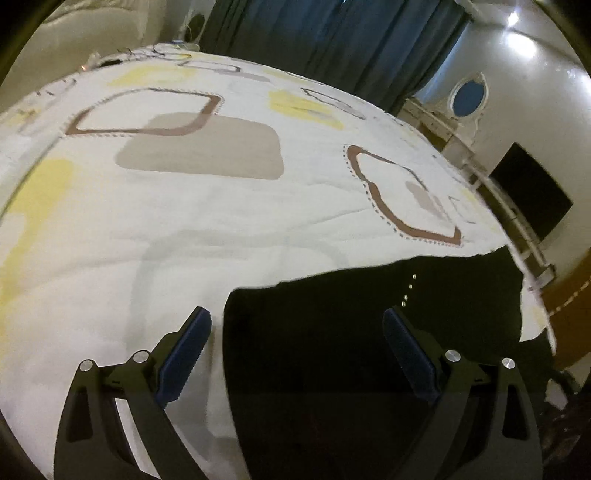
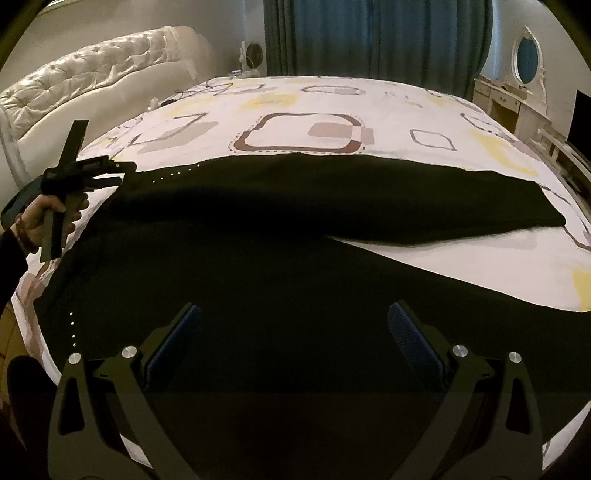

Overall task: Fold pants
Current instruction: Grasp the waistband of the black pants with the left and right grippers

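One pair of black pants (image 2: 295, 229) lies spread flat on a bed (image 2: 461, 258) with a white cover printed in brown, grey and yellow squares, its two legs reaching right and parting into a V; around the bed stand a tufted headboard (image 2: 92, 74), blue curtains (image 2: 376, 33), a dresser (image 2: 502, 99) with an oval mirror and a dark screen (image 1: 532, 195). Two tools are in play: the right hand-held gripper (image 2: 293, 325) hangs with fingers wide over the near leg, nothing between them. The left hand-held gripper (image 1: 297, 328), equally wide and empty, sits at the pants' waist end by the far corner, held by a hand (image 2: 40, 218), with the fabric edge running between its fingers in the left wrist view.
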Available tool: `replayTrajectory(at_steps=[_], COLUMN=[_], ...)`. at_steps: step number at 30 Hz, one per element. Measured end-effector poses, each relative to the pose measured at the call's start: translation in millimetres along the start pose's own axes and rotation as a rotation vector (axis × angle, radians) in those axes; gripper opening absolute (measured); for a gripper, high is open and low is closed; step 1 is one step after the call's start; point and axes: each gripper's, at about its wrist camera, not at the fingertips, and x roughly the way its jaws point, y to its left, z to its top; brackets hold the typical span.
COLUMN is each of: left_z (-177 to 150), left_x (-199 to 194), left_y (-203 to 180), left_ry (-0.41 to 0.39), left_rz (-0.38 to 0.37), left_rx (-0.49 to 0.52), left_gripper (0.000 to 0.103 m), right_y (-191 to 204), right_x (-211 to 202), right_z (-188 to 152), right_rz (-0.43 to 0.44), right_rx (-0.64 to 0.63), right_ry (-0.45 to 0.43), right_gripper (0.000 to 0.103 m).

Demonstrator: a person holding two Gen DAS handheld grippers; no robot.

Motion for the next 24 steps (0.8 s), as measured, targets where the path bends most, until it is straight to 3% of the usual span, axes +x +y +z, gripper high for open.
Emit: replayTrajectory(at_steps=[3,7,10,13,16,18,19,20,22,24], left_z=[1.9,-2.0,-3.0,2.3,5.4,4.2,3.7,4.3,6.9,7.4], left_x=[12.5,22.6,22.2,21.9,20.3,23.4,23.9,24.0,20.6,19.3], left_y=[0.0,-3.4,1.4,5.2,9.9,4.6,2.1,2.8,12.1,17.7], left_ry=[0.023,0.060,0.054,0.075,0.047,0.053,0.058,0.063,0.064,0.074], left_rz=[-0.024,0.000,-0.042,-0.066,-0.088,-0.049,0.005,0.047,-0.009,-0.049], left_rx=[0.031,0.101,0.087,0.082,0.031,0.077,0.114,0.131,0.105,0.086], left_gripper=[0.093,0.093,0.098,0.098,0.097,0.083,0.051,0.037,0.022,0.018], right_y=[-1.6,-5.6,-8.3,-11.6,-20.2,-27.6,-31.5,-37.6,-45.3,-55.2], right_x=[7.1,14.0,15.2,16.6,22.3,27.4,29.7,32.5,38.5,47.8], right_z=[-0.3,1.0,6.0,17.0,34.1,47.4,54.0,62.6,73.5,86.4], right_rz=[0.006,0.024,0.041,0.073,0.098,0.093,0.083,0.076,0.063,0.062], right_rx=[0.009,0.023,0.012,-0.017,-0.053,-0.075,-0.085,-0.099,-0.112,-0.130], right_ry=[0.018,0.034,0.032,0.018,0.018,0.018,0.016,0.012,0.010,0.015], right_gripper=[0.101,0.101,0.101,0.101,0.101,0.101,0.101,0.101,0.101,0.101])
